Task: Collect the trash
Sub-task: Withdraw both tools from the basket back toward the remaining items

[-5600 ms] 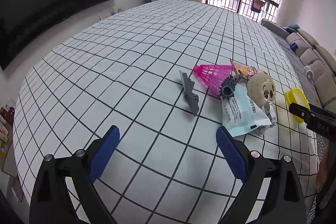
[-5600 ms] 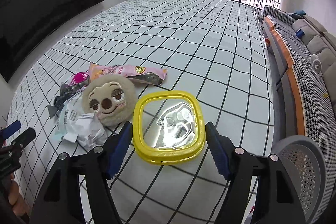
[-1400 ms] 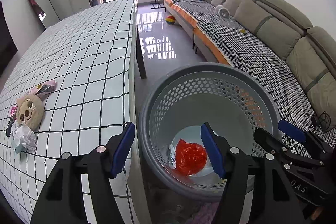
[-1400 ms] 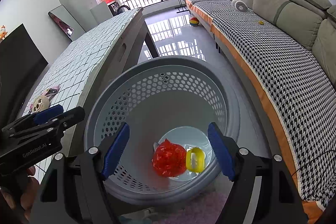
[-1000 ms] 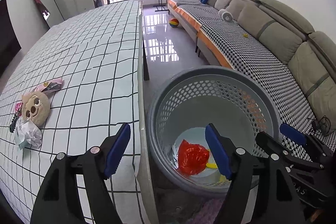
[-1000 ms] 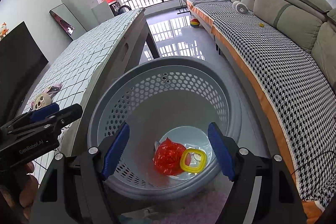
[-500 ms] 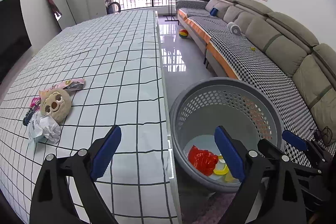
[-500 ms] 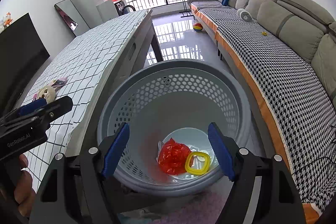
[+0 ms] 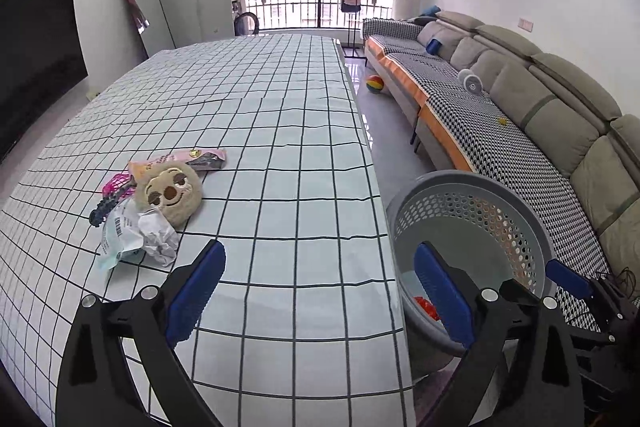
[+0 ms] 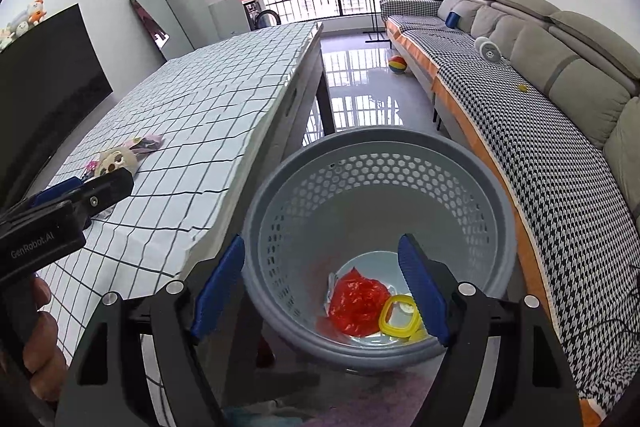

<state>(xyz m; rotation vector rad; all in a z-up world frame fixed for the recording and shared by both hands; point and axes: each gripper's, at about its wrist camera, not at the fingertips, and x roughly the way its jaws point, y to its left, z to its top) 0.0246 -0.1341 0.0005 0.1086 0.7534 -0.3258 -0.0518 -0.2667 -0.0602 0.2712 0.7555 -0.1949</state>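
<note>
Left gripper [image 9: 316, 287]: I see its blue pads spread wide with nothing between them; the jaws have just been opening. It hangs above the near right corner of the table.
Right gripper [image 10: 320, 287]: mine stands wide apart and empty, poised over the basket's mouth.
Laundry basket [image 10: 280, 195]: grey, perforated, on the floor just beside the table's right edge, between table and sofa.
In the basket: a crumpled red plastic bag [image 10: 358, 301] and a yellow-rimmed lid [image 10: 400, 317] lie touching at the bottom.
Table [image 9: 288, 131]: covered in a white cloth with a black grid.
Trash left on the table: a crumpled white wrapper [image 9: 136, 235], a pink snack packet [image 9: 188, 159], a pink shuttlecock [image 9: 116, 185] and a dark toothed plastic piece [image 9: 102, 211], bunched together on the left side.
Plush toy [image 9: 170, 193]: a round tan sloth face, resting in that bunch, touching the wrapper.
Sofa [image 9: 540, 115]: grey, with a houndstooth cover, along the right wall.
</note>
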